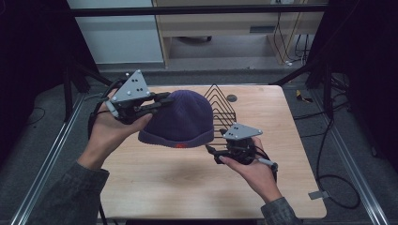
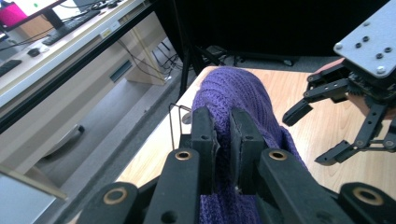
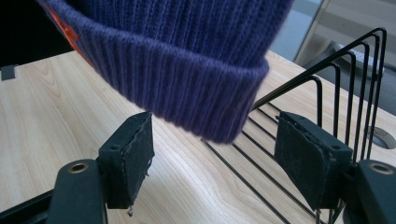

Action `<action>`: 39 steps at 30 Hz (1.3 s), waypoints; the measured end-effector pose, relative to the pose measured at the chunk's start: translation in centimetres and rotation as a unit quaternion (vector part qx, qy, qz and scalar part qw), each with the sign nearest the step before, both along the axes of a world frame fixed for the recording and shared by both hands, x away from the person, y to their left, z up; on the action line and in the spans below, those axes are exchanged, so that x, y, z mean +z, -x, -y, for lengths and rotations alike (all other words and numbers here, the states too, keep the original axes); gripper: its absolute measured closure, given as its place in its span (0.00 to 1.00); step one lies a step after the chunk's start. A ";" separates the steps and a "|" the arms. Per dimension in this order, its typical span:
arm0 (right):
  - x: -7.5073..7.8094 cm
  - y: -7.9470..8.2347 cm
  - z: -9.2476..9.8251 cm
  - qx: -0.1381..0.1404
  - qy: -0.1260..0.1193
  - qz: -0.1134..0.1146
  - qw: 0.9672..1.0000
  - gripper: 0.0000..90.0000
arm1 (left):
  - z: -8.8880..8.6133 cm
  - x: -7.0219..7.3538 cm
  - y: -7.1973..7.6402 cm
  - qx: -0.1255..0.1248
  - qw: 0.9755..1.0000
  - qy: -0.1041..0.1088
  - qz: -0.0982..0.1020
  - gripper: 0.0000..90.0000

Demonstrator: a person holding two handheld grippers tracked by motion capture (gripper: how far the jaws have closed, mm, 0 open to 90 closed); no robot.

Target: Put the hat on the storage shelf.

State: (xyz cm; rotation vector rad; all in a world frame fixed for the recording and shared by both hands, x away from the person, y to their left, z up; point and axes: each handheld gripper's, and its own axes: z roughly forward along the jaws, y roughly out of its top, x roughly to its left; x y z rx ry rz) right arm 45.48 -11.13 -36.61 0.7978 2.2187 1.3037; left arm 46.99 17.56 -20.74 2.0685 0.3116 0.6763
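Note:
A purple knit beanie hangs just over the wooden table, its ribbed cuff low and a small orange tag on the cuff. My left gripper is shut on the beanie's crown; in the left gripper view its jaws pinch a fold of the purple knit. My right gripper stands open at the cuff's right corner. In the right gripper view the cuff hangs just above and between the pads without touching them. The left gripper view also has the right gripper, open.
A black wire rack stands on the table right behind the beanie, its wires close to my right gripper. A round cable hole sits near the far edge. Metal rails run along both table sides; cables lie on the floor at the right.

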 end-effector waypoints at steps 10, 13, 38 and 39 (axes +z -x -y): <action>0.0 -0.7 1.8 0.010 0.009 -0.009 1.000 0.31 | 1.9 -0.9 -0.6 -0.028 1.000 0.004 0.000 0.90; -0.1 -1.0 2.5 0.010 0.007 -0.015 1.000 0.31 | 2.3 -0.9 -0.6 -0.035 0.999 0.004 0.001 0.90; 0.2 -1.4 4.6 0.023 0.008 -0.010 1.000 0.79 | 4.5 -1.8 -2.8 -0.026 0.998 0.049 -0.031 0.90; 0.4 -1.4 4.7 0.020 0.010 -0.010 1.000 0.80 | 4.5 -1.8 -2.8 -0.026 0.998 0.049 -0.031 0.90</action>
